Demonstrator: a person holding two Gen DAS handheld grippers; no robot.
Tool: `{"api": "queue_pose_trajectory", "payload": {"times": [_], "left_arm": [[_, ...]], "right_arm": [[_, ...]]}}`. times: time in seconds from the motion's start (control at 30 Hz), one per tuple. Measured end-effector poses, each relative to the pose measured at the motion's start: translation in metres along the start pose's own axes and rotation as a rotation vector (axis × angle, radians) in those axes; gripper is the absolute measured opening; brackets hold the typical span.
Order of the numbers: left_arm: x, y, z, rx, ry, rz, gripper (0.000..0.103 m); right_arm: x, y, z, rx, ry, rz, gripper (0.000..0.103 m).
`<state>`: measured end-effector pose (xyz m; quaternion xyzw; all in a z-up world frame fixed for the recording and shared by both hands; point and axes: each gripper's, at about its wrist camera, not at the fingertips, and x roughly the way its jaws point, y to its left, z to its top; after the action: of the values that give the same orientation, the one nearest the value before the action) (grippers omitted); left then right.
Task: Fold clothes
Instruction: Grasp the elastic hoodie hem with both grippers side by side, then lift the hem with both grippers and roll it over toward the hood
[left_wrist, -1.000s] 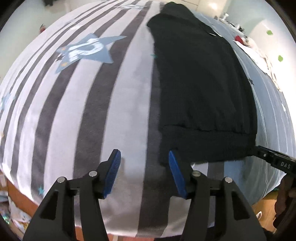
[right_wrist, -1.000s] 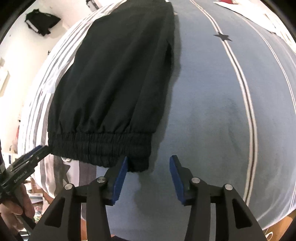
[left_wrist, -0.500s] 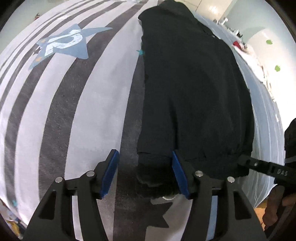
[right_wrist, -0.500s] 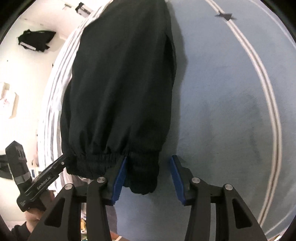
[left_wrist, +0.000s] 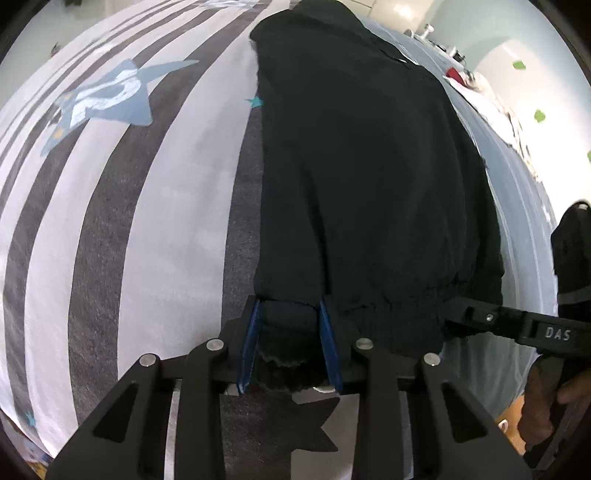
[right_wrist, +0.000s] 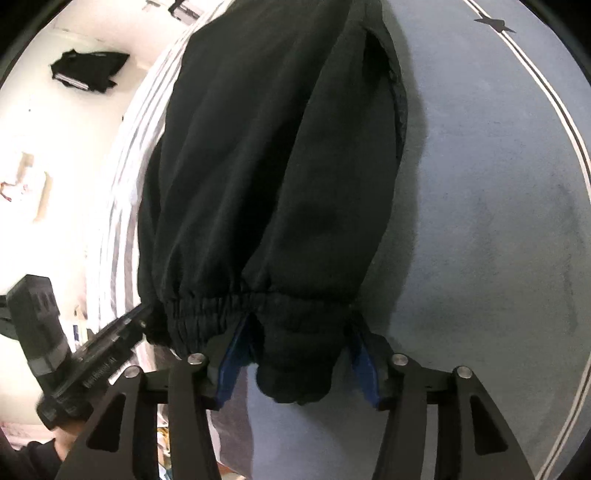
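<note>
black trousers (left_wrist: 369, 177) lie spread on the bed cover (left_wrist: 155, 221), stretching straight ahead of both grippers, with the gathered waistband at the near end, right at the fingertips.

left gripper (left_wrist: 288, 306) has just been closing, and its blue pads (left_wrist: 248, 347) press on the left corner of the waistband, the bunched fabric filling the gap between them. to its left the cover shows grey and white stripes and a blue star print (left_wrist: 107, 99); a dark star shape sits just under the fingers. off to its right, the other gripper's black finger reaches the far corner of the same waistband, with a hand (left_wrist: 543, 410) behind it.

right gripper (right_wrist: 299, 325) has just been opening; the right corner of the waistband hangs as a thick bunch between its blue pads (right_wrist: 232, 362), which stand a little clear of the fabric on both sides. to its right the cover is plain blue-grey with a thin double line. to its left, the left gripper meets the waistband's other end.
</note>
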<state>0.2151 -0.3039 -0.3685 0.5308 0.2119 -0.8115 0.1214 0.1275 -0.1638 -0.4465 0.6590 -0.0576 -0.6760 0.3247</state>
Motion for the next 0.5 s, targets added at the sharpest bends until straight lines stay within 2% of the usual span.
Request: {"api": "queue_pose_trajectory", "payload": {"times": [0.03,0.07,0.17,0.27,0.37,0.5], "left_arm": [[0.000,0.000,0.000,-0.003,-0.002,0.001,0.028],[-0.001,0.000,0.000,-0.008,-0.006,-0.001,0.028],[-0.003,-0.003,-0.001,-0.006,-0.015,-0.001,0.022],[-0.008,-0.008,-0.001,0.012,-0.020,0.007,0.017],[-0.021,-0.009,-0.002,0.011,-0.020,-0.015,0.015],[-0.064,-0.030,-0.004,0.062,-0.050,-0.044,0.014]], "right_arm": [[0.000,0.002,-0.001,-0.014,-0.004,-0.006,0.049],[0.000,0.005,-0.002,-0.021,-0.003,0.005,0.037],[0.003,0.009,-0.003,-0.024,0.003,0.042,0.023],[0.000,0.010,-0.011,-0.042,-0.011,0.047,0.019],[-0.012,0.019,-0.022,-0.095,-0.026,0.000,0.017],[-0.045,0.038,-0.039,-0.199,-0.065,-0.072,0.016]]}}
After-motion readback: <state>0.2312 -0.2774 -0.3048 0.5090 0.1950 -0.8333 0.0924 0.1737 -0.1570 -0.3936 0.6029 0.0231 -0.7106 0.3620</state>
